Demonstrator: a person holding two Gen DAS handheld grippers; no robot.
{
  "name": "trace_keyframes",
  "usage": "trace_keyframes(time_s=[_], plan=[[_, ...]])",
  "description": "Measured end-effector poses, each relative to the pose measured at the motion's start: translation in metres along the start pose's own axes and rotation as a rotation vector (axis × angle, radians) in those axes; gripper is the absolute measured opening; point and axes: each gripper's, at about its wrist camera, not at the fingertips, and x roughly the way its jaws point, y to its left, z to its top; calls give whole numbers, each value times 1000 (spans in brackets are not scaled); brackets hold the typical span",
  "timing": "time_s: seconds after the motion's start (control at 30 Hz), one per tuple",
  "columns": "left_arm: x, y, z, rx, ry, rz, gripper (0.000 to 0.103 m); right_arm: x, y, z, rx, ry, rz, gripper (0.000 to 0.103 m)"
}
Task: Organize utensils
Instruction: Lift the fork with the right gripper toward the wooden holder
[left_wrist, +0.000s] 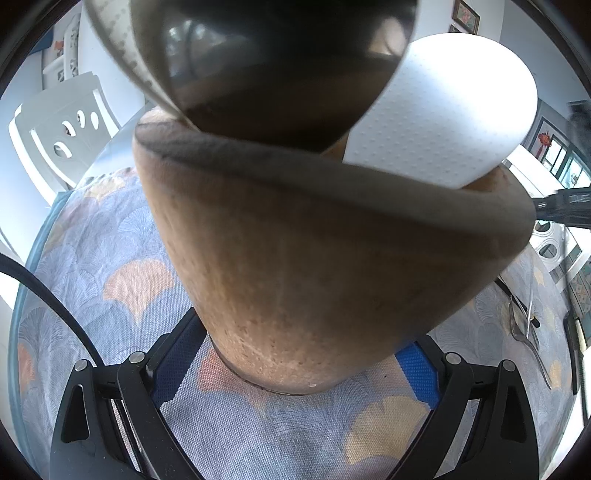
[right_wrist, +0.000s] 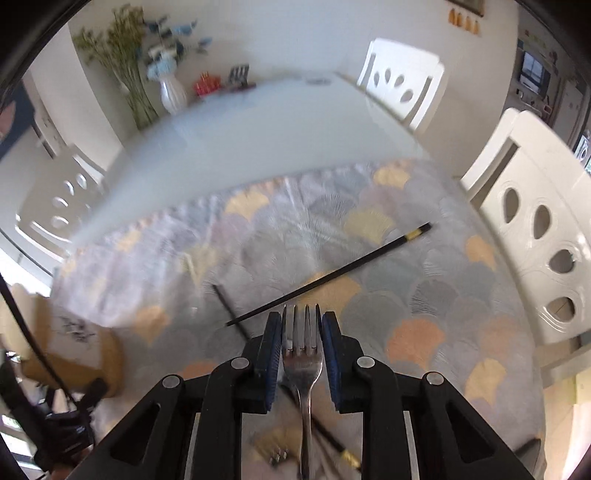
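Fork (right_wrist: 303, 354) pinched at the head by right gripper (right_wrist: 302, 332), tines forward; left gripper (left_wrist: 295, 354) clamps brown utensil holder (left_wrist: 314, 258).

Your right claw (right_wrist: 302, 347) has its blue pads (right_wrist: 272, 363) pressed on a metal fork (right_wrist: 303, 354) at the head, tines pointing away, handle running back toward the camera. Below, on the fan-patterned cloth (right_wrist: 424, 295) covering the bench (right_wrist: 258, 133), a black chopstick (right_wrist: 332, 273) lies diagonally. A second chopstick (right_wrist: 232, 314) crosses beneath the claw. White chair (right_wrist: 535, 240) at right.
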Motion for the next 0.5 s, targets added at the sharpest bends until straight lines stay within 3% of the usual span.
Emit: trace_keyframes(time_s=[0.23, 0.5], plan=[[0, 0, 0, 0, 0, 0, 97, -49, -2, -12, 42, -90, 19, 21], [0, 0, 1, -1, 0, 0, 97, -92, 9, 3, 27, -209, 58, 21]])
